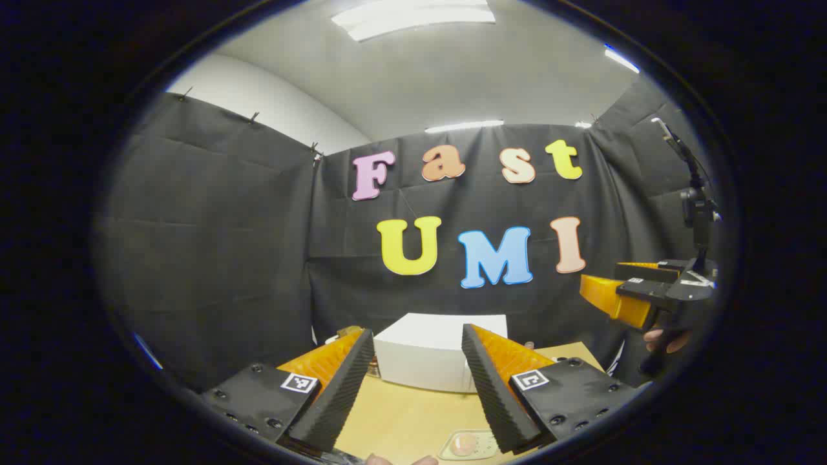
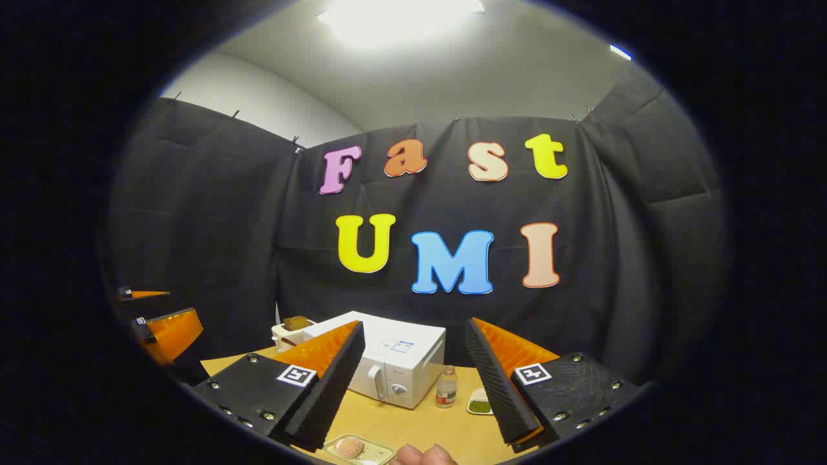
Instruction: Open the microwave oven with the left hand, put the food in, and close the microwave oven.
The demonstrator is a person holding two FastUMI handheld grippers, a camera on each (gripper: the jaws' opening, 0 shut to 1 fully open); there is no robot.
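A white microwave oven (image 1: 434, 354) (image 2: 400, 365) stands at the back of the wooden table (image 1: 407, 420), its door shut. On a small tray (image 2: 358, 447) near the front edge lies the food (image 1: 464, 443), a round pinkish piece (image 2: 349, 446). My left gripper (image 1: 417, 381) hangs above the table in front of the microwave, open and holding nothing. My right gripper (image 2: 413, 381) is open and bare too, above the tray; it also shows at the right edge of the left gripper view (image 1: 636, 294), held by a hand (image 1: 665, 339).
Right of the microwave stand a small bottle (image 2: 446, 387) and a dish of green bits (image 2: 479, 404). A white toaster-like box with brown bread (image 2: 292, 330) sits behind it on the left. A camera on a stand (image 1: 696, 206) rises at the right.
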